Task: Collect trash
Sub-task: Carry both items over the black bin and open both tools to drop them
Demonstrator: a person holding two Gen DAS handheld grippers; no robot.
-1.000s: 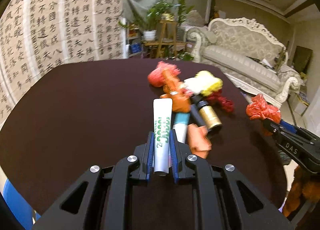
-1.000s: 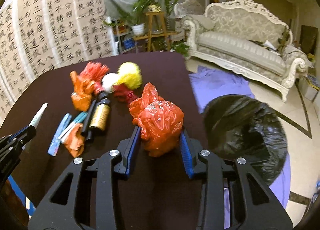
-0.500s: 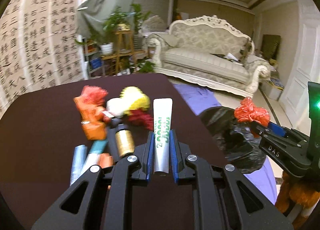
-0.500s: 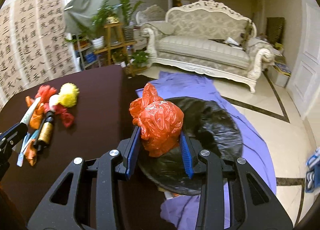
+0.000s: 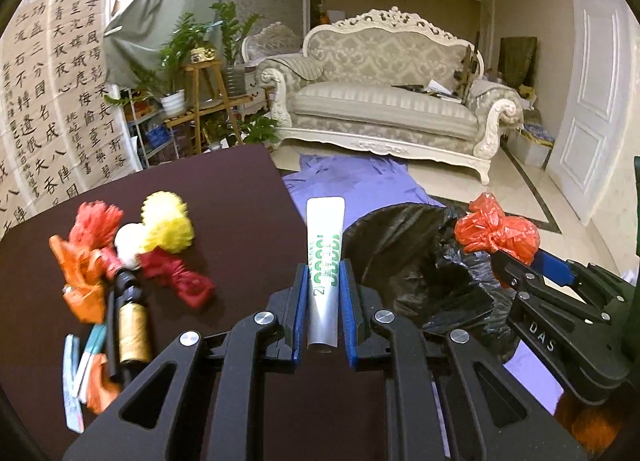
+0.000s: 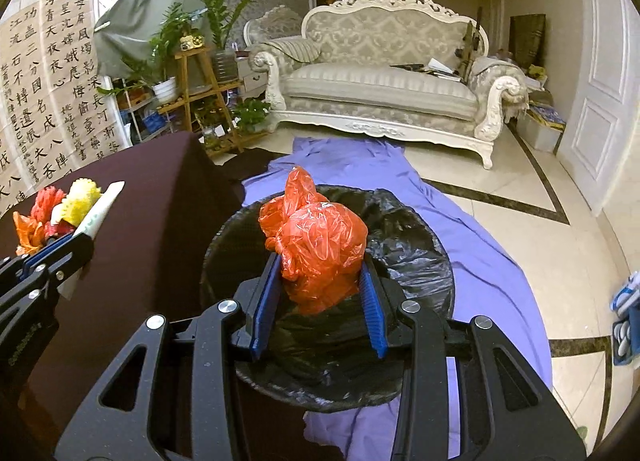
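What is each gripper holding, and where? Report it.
Left gripper: white tube, clamped on its lower half. Right gripper: crumpled red plastic bag, pinched at its sides.

Left gripper point(image 5: 324, 293) low in the centre of its own view, pads clamped on a tube point(image 5: 325, 261) — right gripper point(image 6: 320, 285) likewise low centre, pinching a crumpled red bag point(image 6: 316, 245), tilted downward.

"DAS" on right hand-held gripper point(image 5: 516, 267) | calligraphy on wall scroll point(image 5: 60, 101)
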